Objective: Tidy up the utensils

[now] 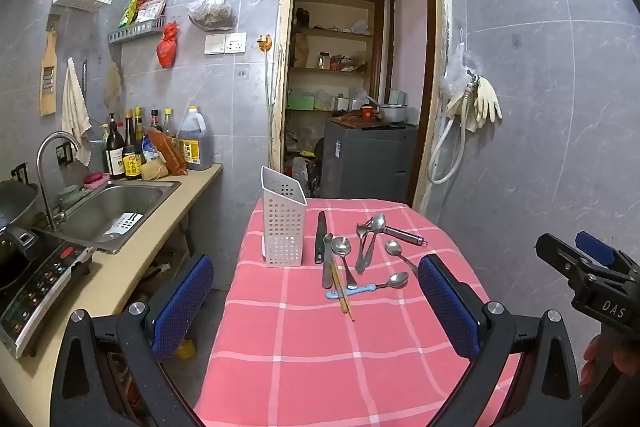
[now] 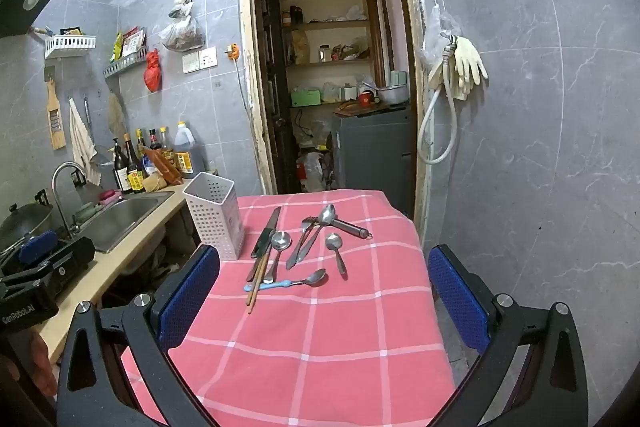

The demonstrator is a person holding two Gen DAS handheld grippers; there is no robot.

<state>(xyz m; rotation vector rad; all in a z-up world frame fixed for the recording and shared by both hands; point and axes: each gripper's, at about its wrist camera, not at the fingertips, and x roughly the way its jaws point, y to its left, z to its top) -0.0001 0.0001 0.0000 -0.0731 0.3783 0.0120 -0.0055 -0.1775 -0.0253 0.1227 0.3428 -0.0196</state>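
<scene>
- A white perforated utensil holder (image 1: 283, 223) stands upright on the far left part of the table, near the cloth's left edge, its open mouth up and the back wall rising higher than the front. In the right wrist view the holder (image 2: 214, 215) sits left of centre, at the table's left rim.
- The utensils lie loose on the pink checked tablecloth (image 1: 320, 355) just right of the holder, in the middle of the frame.
- A dark-handled knife (image 1: 320, 237) lies nearest the holder, long axis running roughly away from the camera, blade toward the far edge.
- A pair of wooden chopsticks (image 1: 342, 291) points toward the near edge, slightly rightward, crossing a spoon with a light blue handle (image 1: 372, 285) whose long axis runs left to right, bowl at the right.
- A bare metal spoon (image 1: 345, 259) lies bowl-far, handle toward the camera; another small spoon (image 1: 398, 253) lies further right, handle slanting down-right.
- A cluster of fork and spoon (image 1: 370, 237) slants down-left, with a round-handled metal tool (image 1: 404, 235) running off to the right.
- The near half of the cloth is bare; to the left of the table is a gap, then the counter with a sink (image 1: 116, 211).
- The left gripper (image 1: 316, 299) is spread wide with nothing between its blue pads, held back over the near cloth.
- The right gripper (image 2: 324, 297) is likewise wide and holds nothing, well short of the utensils.
</scene>
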